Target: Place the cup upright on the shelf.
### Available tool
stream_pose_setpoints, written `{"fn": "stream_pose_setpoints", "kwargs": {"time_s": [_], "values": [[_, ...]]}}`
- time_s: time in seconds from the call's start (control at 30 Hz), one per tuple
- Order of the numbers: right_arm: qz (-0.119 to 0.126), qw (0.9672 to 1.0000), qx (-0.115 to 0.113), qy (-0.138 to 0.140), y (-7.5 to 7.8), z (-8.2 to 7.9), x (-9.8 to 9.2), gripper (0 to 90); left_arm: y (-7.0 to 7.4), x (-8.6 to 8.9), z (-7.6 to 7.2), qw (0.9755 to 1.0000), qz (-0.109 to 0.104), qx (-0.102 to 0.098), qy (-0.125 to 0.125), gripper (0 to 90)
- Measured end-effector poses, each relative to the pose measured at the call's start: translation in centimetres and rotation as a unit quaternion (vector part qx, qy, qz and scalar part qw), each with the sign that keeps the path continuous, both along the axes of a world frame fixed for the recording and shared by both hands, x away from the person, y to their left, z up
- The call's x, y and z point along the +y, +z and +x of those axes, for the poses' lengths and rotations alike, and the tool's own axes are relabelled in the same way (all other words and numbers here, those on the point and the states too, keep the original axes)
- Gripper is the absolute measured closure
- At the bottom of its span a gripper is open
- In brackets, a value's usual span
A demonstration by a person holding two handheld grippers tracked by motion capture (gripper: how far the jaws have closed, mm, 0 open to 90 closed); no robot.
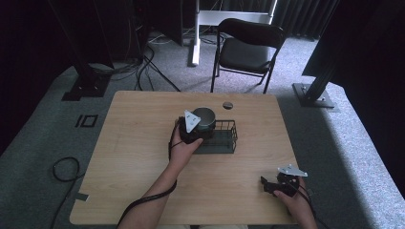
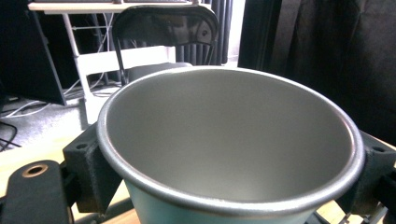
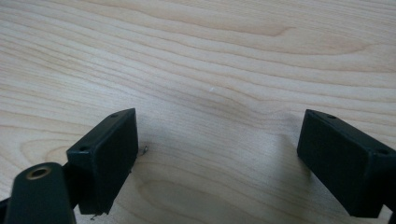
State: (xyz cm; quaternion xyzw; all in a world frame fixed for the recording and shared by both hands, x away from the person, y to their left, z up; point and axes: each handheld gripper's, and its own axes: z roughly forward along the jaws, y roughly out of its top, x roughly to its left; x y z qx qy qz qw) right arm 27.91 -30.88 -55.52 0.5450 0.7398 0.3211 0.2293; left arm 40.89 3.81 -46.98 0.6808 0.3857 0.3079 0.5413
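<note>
High view overhead, gripper views close, table (image 1: 143, 157) shared

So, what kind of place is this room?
Probably a lab or recording studio, not a home: black curtains hang around a wooden table, metal stands are bolted on floor plates, cables run across grey carpet, and a folding chair waits behind.

no readable text, labels, brands, numbers, or signs anywhere

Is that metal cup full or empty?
Empty: the left gripper view looks into the metal cup, held by the left gripper, showing bare walls.
</note>
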Motion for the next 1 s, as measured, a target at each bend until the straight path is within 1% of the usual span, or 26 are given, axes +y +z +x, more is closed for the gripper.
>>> {"fn": "stream_pose_setpoints", "kwargs": {"time_s": [0.07,0.13,0.2,0.27,0.33,0.37,0.5,0.57,0.63,0.67,0.8,0.87,1.0], "values": [[0.000,1.0000,0.000,0.000,0.0,0.0,0.0,12.1,-0.2,-0.1,0.0,1.0000,0.000,-0.002,0.002,13.2],[0.000,1.0000,0.000,0.000,0.0,0.0,0.0,12.1,-0.5,-0.1,0.1,1.0000,0.000,0.002,-0.001,13.2],[0.000,1.0000,0.000,0.000,0.0,0.0,0.0,12.1,-0.7,-0.2,0.2,1.0000,0.006,0.006,-0.001,13.2],[0.000,1.0000,0.000,0.000,0.0,0.0,0.0,12.1,-0.9,-0.2,0.2,0.9999,0.005,0.011,0.000,13.2],[0.000,1.0000,0.000,0.000,0.0,0.0,0.0,12.1,-1.1,-0.3,0.2,0.9998,0.012,0.014,-0.001,13.2],[0.000,1.0000,0.000,0.000,0.0,0.0,0.0,12.1,-1.2,-0.3,0.2,0.9999,0.010,0.012,0.000,13.1],[0.000,1.0000,0.000,0.000,0.0,0.0,0.0,12.1,-1.2,-0.4,0.0,0.9998,0.016,0.015,0.002,13.1],[0.000,1.0000,0.000,0.000,0.0,0.0,0.0,12.1,-1.1,-0.4,-0.1,0.9996,0.014,0.023,0.004,12.9],[0.000,1.0000,0.000,0.000,0.0,0.0,0.0,12.1,-1.0,-0.4,-0.2,0.9993,0.016,0.034,0.004,12.2],[0.000,1.0000,0.000,0.000,0.0,0.0,0.0,12.1,-0.9,-0.4,-0.2,0.9993,0.014,0.035,0.002,12.0],[0.000,1.0000,0.000,0.000,0.0,0.0,0.0,12.1,-0.8,-0.3,-0.4,0.9989,0.021,0.041,0.001,10.8],[0.000,1.0000,0.000,0.000,0.0,0.0,0.0,12.1,-0.7,-0.1,-0.5,0.9988,0.020,0.045,0.000,10.8],[0.000,1.0000,0.000,0.000,0.0,0.0,0.0,12.1,-0.4,0.3,-0.9,0.9987,0.022,0.046,-0.002,10.8]]}}
